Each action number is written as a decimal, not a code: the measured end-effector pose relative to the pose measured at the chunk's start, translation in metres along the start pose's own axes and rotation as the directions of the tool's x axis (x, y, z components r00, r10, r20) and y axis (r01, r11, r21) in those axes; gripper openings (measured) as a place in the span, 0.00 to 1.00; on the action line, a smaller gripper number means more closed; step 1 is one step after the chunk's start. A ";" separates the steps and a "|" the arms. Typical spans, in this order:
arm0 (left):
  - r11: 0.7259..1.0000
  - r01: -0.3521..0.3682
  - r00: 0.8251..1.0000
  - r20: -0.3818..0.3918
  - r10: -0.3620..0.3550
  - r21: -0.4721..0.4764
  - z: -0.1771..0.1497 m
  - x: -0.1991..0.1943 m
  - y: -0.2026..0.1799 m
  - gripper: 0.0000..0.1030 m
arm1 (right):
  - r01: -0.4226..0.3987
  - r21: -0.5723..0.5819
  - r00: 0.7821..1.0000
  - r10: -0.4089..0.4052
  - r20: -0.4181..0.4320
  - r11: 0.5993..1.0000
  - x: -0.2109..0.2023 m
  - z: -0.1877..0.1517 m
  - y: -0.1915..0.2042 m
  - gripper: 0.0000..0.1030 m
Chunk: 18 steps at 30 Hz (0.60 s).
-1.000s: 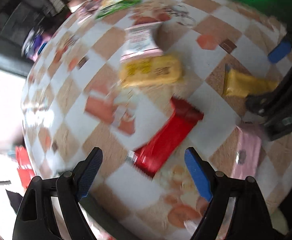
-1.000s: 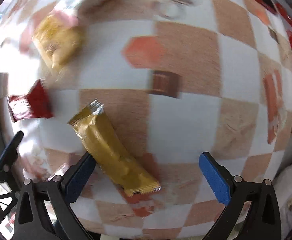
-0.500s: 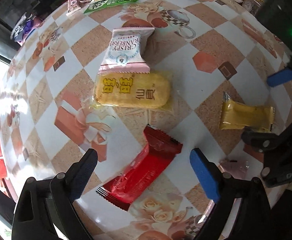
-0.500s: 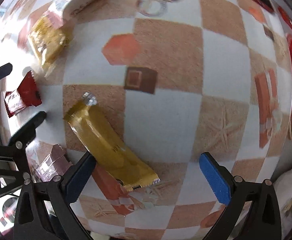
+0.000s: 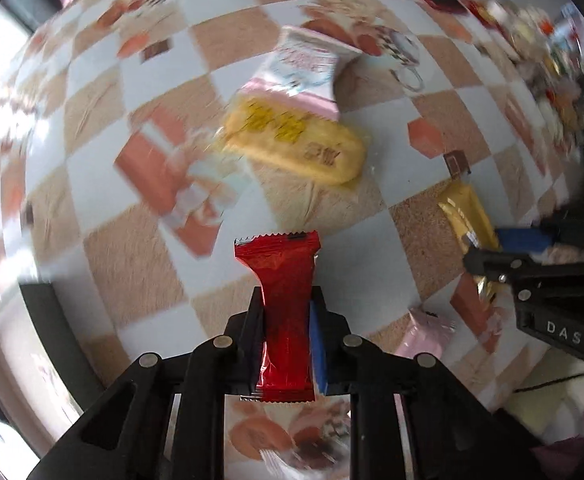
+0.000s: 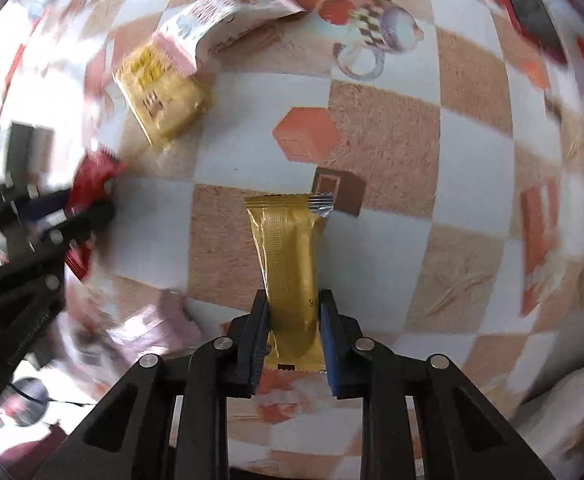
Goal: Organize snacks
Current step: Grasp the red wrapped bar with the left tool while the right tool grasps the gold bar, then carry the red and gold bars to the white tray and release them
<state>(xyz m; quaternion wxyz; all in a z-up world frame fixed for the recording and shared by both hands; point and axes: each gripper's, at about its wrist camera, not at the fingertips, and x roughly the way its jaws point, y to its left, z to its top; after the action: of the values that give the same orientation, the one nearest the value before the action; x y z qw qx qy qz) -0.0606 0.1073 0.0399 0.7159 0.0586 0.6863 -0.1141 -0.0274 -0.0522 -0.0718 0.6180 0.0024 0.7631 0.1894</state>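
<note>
Pillow pack (image 5: 304, 65) overlapping cracker pack (image 5: 296, 140)

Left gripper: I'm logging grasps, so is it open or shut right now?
Shut. The left gripper has both fingers pressed against the sides of the red snack bar, which sticks out forward between them.

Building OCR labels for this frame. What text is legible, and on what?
"DAS": white letters on the black body of the right tongs, seen from the left wrist view; the word runs out of frame.
Yellow rice cracker pack: dark characters, too blurred to read.
White and pink snack pack: print too blurred to read.
Gold bar wrapper: small mark near the tongs, unreadable.
Red bar wrapper: no text visible.
</note>
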 end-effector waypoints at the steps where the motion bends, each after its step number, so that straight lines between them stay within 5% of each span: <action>1: 1.000 0.007 1.000 0.005 -0.007 -0.018 -0.006 -0.004 0.004 0.21 | -0.034 0.028 0.999 0.034 0.001 0.999 -0.001 -0.002 -0.003 0.25; 10: 0.989 0.056 0.996 0.072 -0.047 -0.134 -0.059 -0.049 0.023 0.21 | -0.198 0.176 0.980 0.197 0.022 0.964 -0.009 -0.040 -0.024 0.25; 18: 0.971 0.064 0.992 0.117 -0.038 -0.229 -0.086 -0.076 0.063 0.21 | -0.171 0.157 0.985 0.172 0.003 0.973 -0.012 -0.045 -0.008 0.25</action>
<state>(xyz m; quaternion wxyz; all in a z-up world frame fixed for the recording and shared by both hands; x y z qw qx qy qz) -0.1314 0.1952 0.1068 0.7520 -0.0495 0.6551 -0.0547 -0.0652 -0.0752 -0.0558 0.5930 0.1157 0.7759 0.1816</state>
